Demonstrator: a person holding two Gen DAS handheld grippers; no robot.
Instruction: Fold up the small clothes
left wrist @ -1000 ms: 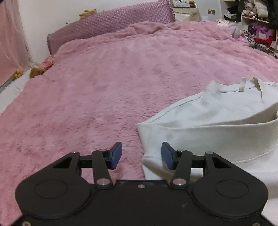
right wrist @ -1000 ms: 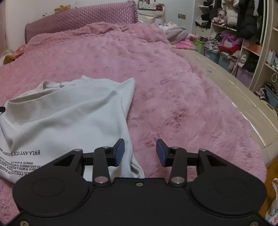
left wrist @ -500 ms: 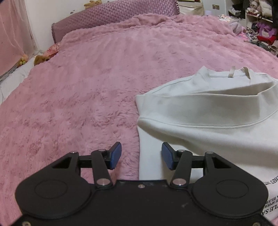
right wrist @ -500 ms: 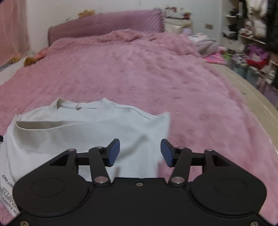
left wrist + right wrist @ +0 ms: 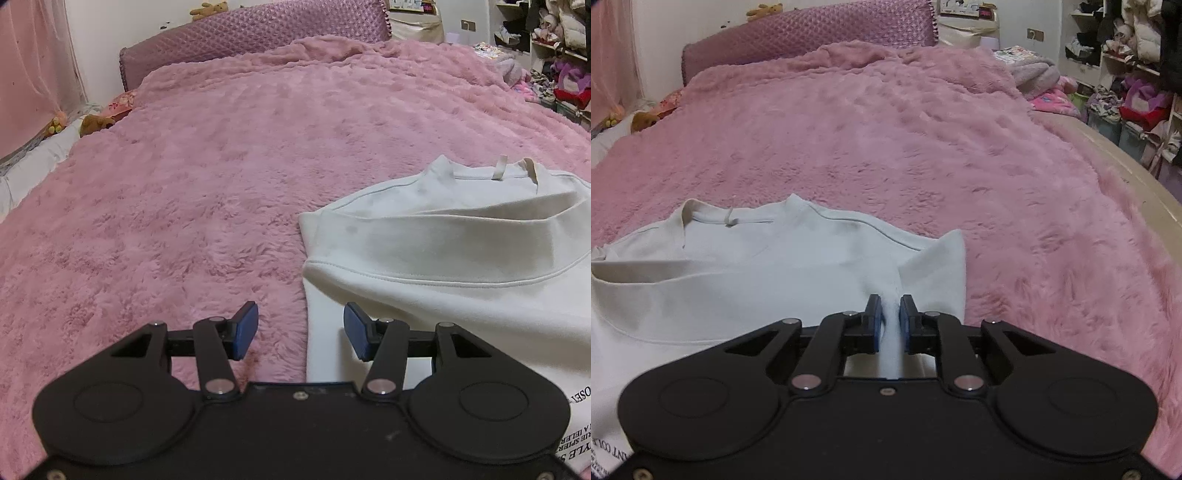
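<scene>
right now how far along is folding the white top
Done: the white top lies on the pink blanket, its near part already doubled up over itself. In hand: the right tongs have just closed and pinch a ridge of its cloth near the right edge. The left tongs are open over its left edge, gripping nothing. Left: the left grip and the remaining folds.

White shirt (image 5: 461, 243) – black lettering; pink blanket (image 5: 207, 177).

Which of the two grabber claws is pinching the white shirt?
The right gripper: its blue pads have just closed on the white shirt. The left gripper stands open.
</scene>
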